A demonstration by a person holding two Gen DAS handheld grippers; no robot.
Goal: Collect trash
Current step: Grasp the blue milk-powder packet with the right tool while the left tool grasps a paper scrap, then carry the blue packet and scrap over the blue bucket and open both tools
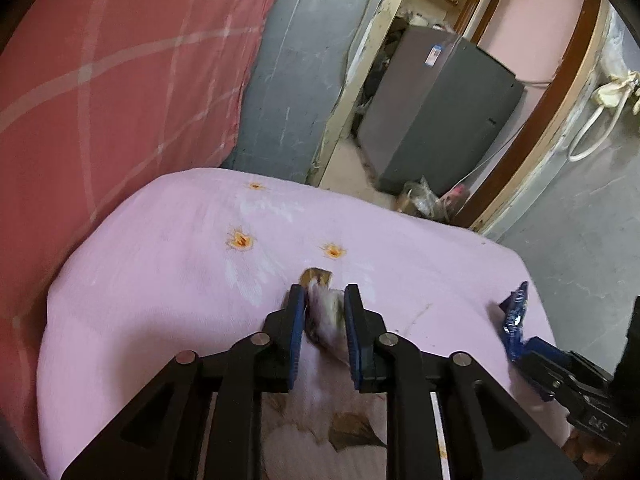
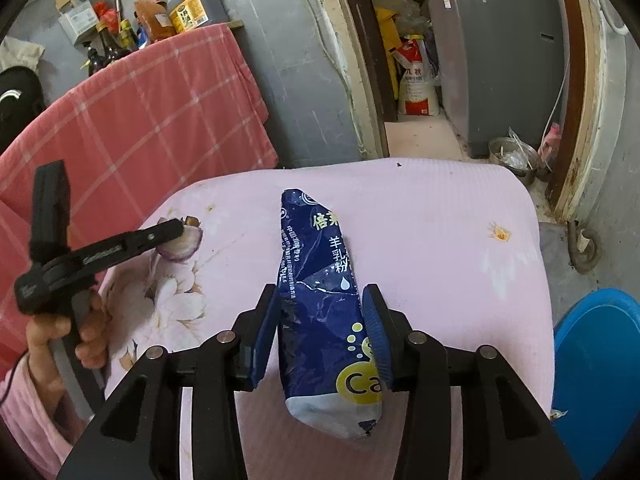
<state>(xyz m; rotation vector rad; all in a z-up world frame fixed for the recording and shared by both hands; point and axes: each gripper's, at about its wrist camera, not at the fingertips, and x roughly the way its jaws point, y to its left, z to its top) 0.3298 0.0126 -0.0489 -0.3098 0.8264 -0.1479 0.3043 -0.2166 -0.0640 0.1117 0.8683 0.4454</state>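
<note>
A purple-white onion scrap (image 1: 326, 318) with a brown end is clamped in my left gripper (image 1: 324, 296), just above the pink flowered cloth (image 1: 160, 280). The right wrist view shows that gripper (image 2: 180, 230) from the side, a hand (image 2: 86, 336) in a pink sleeve holding its handle. A crumpled dark blue food packet (image 2: 316, 264) lies lengthwise on the cloth (image 2: 440, 240) between the fingers of my right gripper (image 2: 320, 292). Those jaws stand apart at the packet's sides and do not visibly squeeze it. In the left wrist view the packet (image 1: 514, 316) sticks out past the right gripper (image 1: 528, 354).
A blue bucket (image 2: 596, 360) stands on the floor, right of the covered table. A red checked cloth (image 2: 140, 120) hangs at the left, with bottles (image 2: 188, 4) behind it. Beyond the doorway are a grey appliance (image 1: 440, 112), a sack (image 2: 416, 80) and a metal bowl (image 2: 512, 156).
</note>
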